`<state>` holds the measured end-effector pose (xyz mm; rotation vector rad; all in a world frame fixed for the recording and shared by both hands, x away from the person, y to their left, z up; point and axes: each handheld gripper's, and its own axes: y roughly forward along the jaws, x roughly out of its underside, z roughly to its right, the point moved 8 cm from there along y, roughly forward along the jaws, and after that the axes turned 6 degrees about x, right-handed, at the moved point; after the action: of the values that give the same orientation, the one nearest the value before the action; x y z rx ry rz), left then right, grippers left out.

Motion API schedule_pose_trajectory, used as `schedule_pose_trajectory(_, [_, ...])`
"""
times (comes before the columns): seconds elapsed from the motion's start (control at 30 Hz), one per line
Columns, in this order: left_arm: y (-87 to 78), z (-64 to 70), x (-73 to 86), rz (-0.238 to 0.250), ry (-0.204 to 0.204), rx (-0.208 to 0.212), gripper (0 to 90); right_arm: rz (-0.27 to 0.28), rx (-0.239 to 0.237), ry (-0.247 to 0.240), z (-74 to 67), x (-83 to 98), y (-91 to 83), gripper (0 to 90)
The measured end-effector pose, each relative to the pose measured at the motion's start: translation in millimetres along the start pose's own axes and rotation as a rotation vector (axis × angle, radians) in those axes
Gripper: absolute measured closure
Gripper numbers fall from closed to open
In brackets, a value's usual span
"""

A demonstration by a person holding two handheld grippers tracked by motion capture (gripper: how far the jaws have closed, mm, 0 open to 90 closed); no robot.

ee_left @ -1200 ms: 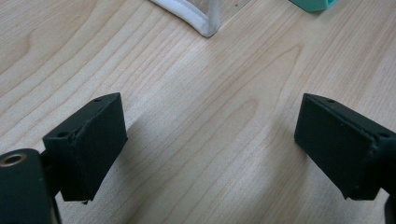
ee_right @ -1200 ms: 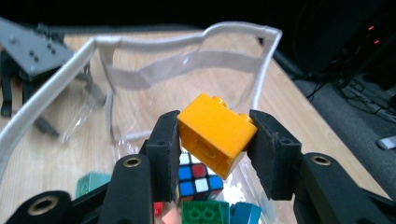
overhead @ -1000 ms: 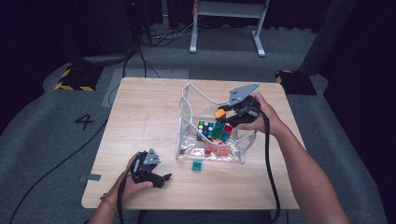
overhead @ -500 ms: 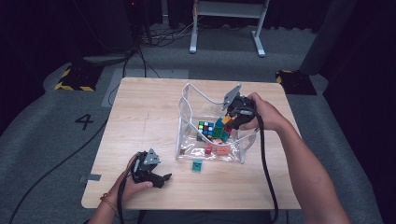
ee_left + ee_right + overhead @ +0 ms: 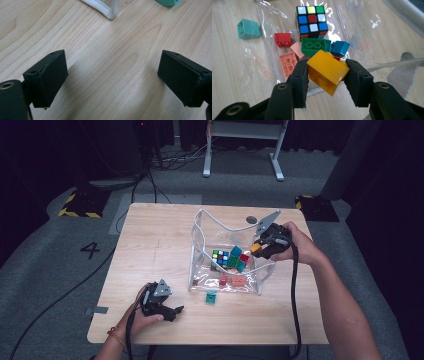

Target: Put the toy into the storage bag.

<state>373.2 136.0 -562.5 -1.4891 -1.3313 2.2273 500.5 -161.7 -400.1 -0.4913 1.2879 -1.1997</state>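
Wood table (image 5: 150, 245): clear bag (image 5: 200, 270), teal brick (image 5: 211, 297).

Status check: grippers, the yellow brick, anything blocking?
Right gripper shut on yellow brick, above the clear bag. Left gripper open, low over the table. Nothing blocking.

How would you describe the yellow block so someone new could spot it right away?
Find the clear plastic bag in the middle of the wooden table. Over its right edge, the right gripper clamps the yellow block. It is the only yellow piece, and held above the others.
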Motion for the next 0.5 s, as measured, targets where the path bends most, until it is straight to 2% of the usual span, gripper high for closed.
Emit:
schedule_pose_trajectory(0.13, [0.2, 0.1, -0.2, 0.002, 0.001, 0.001, 9.3, 0.039, 0.007, 0.014, 1.1, -0.6, -2.3, 51.3])
schedule_pose_trajectory(0.3, [0.1, 0.1, -0.1, 0.000, 0.000, 0.001, 9.3, 0.056, 0.030, 0.050, 2.0, -0.3, -8.5, 47.6])
schedule_pose_trajectory(0.33, [0.0, 0.0, 0.0, 0.000, 0.000, 0.001, 9.3, 0.084, 0.030, 0.037, 2.8, -2.0, -9.2, 46.9])
schedule_pose_trajectory(0.4, [0.1, 0.1, -0.1, 0.001, 0.000, 0.002, 9.3, 0.093, 0.036, 0.036, 3.4, -2.6, -10.5, 45.6])
schedule_pose_trajectory(0.47, [0.1, 0.1, -0.1, 0.001, 0.000, 0.001, 9.3, 0.109, 0.040, 0.061, 2.0, -2.6, -15.3, 41.3])
schedule_pose_trajectory(0.5, [0.1, 0.1, -0.1, 0.001, 0.000, 0.001, 9.3, 0.139, 0.045, 0.075, 1.5, -3.3, -19.7, 39.2])
